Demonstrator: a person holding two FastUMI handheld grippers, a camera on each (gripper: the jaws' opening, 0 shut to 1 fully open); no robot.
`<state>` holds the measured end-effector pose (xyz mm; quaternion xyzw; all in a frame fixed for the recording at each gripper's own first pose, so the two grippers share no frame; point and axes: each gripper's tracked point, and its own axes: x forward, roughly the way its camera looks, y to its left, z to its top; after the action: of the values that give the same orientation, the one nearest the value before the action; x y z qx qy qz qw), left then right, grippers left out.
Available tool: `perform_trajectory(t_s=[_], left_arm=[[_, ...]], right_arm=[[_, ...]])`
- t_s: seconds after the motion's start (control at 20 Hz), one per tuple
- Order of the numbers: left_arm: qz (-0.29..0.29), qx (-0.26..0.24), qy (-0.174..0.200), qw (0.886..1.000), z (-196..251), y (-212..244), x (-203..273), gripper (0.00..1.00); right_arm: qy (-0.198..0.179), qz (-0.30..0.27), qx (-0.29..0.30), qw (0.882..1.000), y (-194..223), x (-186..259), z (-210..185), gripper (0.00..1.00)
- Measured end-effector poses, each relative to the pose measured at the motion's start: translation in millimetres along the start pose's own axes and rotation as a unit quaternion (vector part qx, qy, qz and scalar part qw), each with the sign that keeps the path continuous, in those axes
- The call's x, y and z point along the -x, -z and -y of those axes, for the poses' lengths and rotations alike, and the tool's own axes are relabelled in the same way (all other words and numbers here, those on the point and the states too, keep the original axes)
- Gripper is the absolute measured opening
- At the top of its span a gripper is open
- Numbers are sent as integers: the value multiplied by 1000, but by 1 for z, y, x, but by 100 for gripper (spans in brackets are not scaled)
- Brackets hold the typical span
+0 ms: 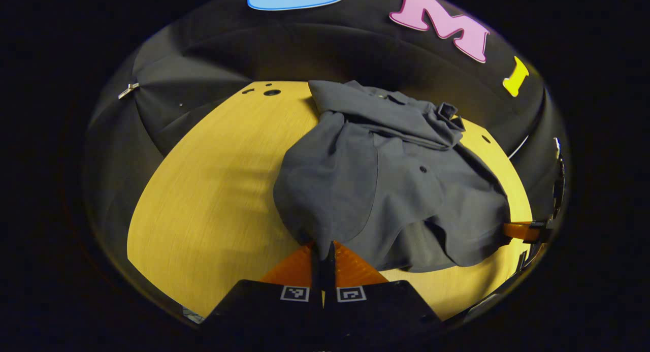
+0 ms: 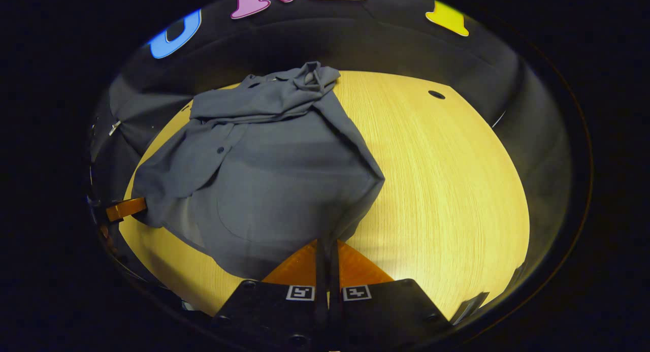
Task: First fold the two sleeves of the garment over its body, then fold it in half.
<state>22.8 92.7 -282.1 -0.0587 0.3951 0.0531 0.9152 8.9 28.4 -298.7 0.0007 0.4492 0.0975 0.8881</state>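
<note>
A dark grey button shirt [image 1: 386, 184] lies on the wooden table [image 1: 213, 189], its sleeves folded in over the body and its collar end at the far side. My left gripper [image 1: 323, 246] is shut on the shirt's near hem corner, which is lifted off the table. In the right gripper view the same shirt [image 2: 264, 179] rises toward my right gripper [image 2: 327, 243], which is shut on the other near hem corner. The cloth hangs in a raised fold between the two. The right gripper [image 1: 525, 231] also shows at the right edge of the left gripper view, the left gripper [image 2: 124, 209] at the left edge of the right one.
The round wooden table [image 2: 447, 179] has small dark holes [image 1: 271, 92] near its far edge [image 2: 435, 94]. Black cloth walls close in behind and at both sides. Bare tabletop lies left of the shirt in the left gripper view and right of it in the right gripper view.
</note>
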Motion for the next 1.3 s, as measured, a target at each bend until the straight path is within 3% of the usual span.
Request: perform_trajectory(t_s=[0.3, 0.6, 1.3], left_arm=[[29, 25, 26, 999, 15, -48, 16, 5], [77, 26, 48, 995, 34, -123, 24, 5], [165, -11, 81, 983, 80, -299, -9, 6]], right_arm=[[-9, 55, -5, 998, -64, 9, -7, 6], [-26, 88, -2, 996, -123, 3, -19, 6], [-39, 185, -19, 982, -303, -30, -30, 5]])
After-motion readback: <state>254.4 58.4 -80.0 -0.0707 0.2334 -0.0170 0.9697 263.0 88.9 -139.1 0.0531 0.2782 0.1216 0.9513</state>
